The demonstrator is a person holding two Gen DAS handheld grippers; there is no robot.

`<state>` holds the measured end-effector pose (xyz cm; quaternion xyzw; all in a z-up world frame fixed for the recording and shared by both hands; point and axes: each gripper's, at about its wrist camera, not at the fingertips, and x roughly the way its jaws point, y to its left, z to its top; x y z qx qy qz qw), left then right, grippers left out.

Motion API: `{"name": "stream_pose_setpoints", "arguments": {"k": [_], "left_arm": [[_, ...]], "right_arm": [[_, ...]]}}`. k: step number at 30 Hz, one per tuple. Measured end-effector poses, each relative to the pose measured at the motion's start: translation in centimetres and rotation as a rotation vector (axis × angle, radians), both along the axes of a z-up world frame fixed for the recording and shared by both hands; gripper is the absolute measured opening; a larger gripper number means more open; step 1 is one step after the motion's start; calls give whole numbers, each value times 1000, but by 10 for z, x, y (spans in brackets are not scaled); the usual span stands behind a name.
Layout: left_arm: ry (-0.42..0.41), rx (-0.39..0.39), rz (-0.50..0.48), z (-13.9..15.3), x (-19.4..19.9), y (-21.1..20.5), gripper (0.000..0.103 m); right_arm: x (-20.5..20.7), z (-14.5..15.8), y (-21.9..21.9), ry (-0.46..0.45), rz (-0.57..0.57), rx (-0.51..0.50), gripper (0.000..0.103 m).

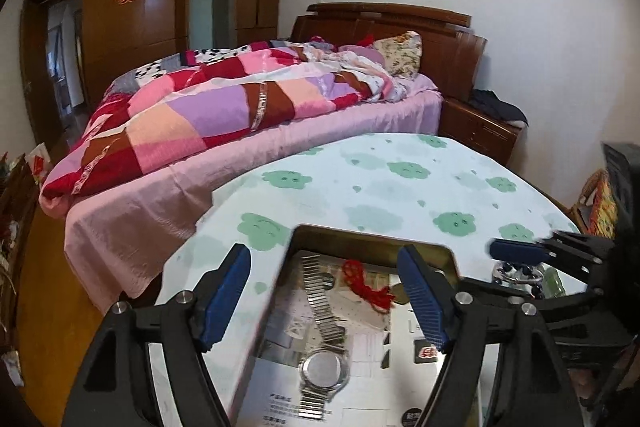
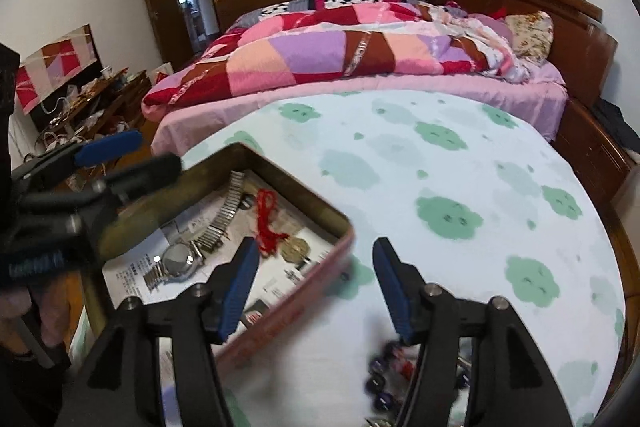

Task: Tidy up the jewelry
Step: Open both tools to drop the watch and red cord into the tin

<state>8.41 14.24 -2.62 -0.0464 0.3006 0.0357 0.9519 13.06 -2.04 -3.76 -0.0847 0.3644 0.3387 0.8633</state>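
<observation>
Your left tool (image 1: 324,293) stands open over the tin (image 1: 372,241) on the tabletop (image 1: 400,179), the watch (image 1: 325,367) and red cord (image 1: 370,287) between its fingers, untouched. Your right tool (image 2: 314,285) gapes too, straddling the tin's near corner, with dark beads (image 2: 380,379) just below its right finger.
</observation>
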Motion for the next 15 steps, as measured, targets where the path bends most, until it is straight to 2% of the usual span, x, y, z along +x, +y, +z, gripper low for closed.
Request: {"name": "stream_pose_setpoints", "arguments": {"k": [9,15], "left_arm": [[-9,-23,68,7,-6,13,76],[-9,-14,24,10,-11,-12,76]], "right_arm": [[-13,4,-47,-5,-57,30,70],[-17,0,-93,1,-143,34,71]]}}
